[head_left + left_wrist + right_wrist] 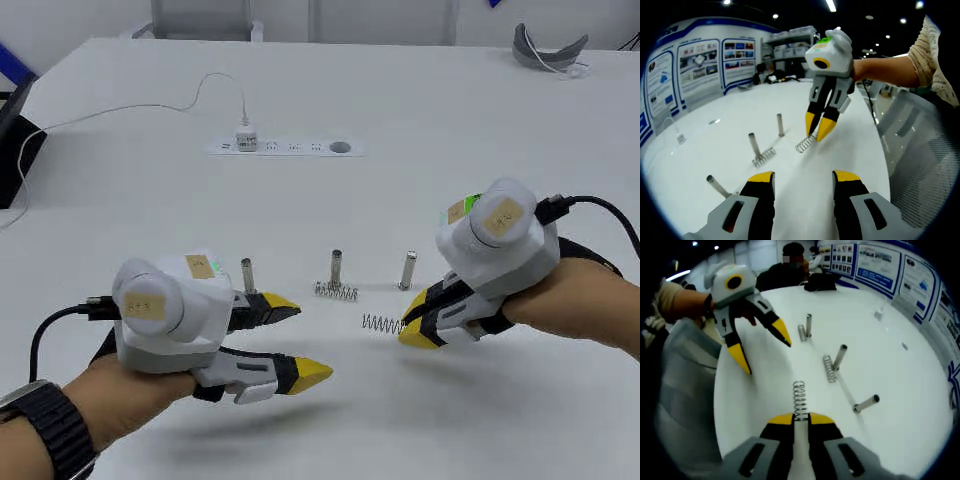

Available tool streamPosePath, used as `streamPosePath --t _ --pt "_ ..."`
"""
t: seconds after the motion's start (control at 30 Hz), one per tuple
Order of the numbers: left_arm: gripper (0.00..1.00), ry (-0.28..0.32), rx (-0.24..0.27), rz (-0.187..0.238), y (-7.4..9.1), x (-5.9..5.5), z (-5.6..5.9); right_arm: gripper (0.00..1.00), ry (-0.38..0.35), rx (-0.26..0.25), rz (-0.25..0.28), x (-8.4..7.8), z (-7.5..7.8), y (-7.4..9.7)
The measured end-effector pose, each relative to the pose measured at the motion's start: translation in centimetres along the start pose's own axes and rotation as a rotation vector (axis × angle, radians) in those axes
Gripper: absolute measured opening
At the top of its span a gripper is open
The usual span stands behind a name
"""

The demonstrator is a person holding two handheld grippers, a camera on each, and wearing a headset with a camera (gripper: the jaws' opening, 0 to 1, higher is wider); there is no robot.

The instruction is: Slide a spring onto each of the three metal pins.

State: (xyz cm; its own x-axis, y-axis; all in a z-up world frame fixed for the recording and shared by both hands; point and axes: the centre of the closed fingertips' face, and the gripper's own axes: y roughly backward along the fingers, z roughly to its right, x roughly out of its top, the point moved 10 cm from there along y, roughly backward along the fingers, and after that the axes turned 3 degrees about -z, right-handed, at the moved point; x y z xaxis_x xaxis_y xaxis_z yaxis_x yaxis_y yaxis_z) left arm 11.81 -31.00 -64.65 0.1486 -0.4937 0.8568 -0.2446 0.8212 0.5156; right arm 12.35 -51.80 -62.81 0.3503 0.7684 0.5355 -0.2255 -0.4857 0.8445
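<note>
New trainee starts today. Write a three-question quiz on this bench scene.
1. How many metal pins stand on the table?
2. True or false: the left gripper is shut on a spring.
3. The loose spring lies: A, beside the middle pin; B, by the power strip; C, on the right pin.
Key: 1 three; 2 false, it is open, and the right gripper holds the other spring; 3 A.

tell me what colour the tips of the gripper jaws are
Yellow fingertips, clearest in the left gripper view.
</note>
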Motion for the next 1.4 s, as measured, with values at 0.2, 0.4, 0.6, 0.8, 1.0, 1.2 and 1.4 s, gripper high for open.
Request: streamPosePath --t 0.2,0.4,0.6,0.8,1.0,1.2,1.4 --pt "0.45 -0.013 -0.015 -0.005 -0.6 0.5 0.4 0.11 0.047 0.024 -0.002 0.9 -0.6 0.2" --pt "0.41 -0.039 -0.032 -0.01 -1.1 0.8 0.8 0.12 0.097 0.055 -0.011 1.7 -1.4 0.2" --pt "0.36 -0.06 -0.045 -0.012 -1.4 1.1 1.2 0.12 0.141 0.076 -0.023 2.3 -2.0 0.2" --pt "0.29 -0.085 -0.058 -0.014 -1.7 1.2 1.6 0.12 0.181 0.101 -0.048 2.6 -2.5 0.1" --pt "0.23 -0.115 -0.068 -0.02 -1.9 1.3 1.9 0.12 0.213 0.117 -0.067 2.9 -2.9 0.0" --pt "0.15 -0.144 -0.08 -0.022 -2.1 1.2 2.0 0.12 0.222 0.119 -0.077 3.0 -3.1 0.1" --pt "0.12 -0.166 -0.083 -0.03 -2.2 1.2 2.2 0.12 0.236 0.115 -0.084 3.4 -3.4 0.6"
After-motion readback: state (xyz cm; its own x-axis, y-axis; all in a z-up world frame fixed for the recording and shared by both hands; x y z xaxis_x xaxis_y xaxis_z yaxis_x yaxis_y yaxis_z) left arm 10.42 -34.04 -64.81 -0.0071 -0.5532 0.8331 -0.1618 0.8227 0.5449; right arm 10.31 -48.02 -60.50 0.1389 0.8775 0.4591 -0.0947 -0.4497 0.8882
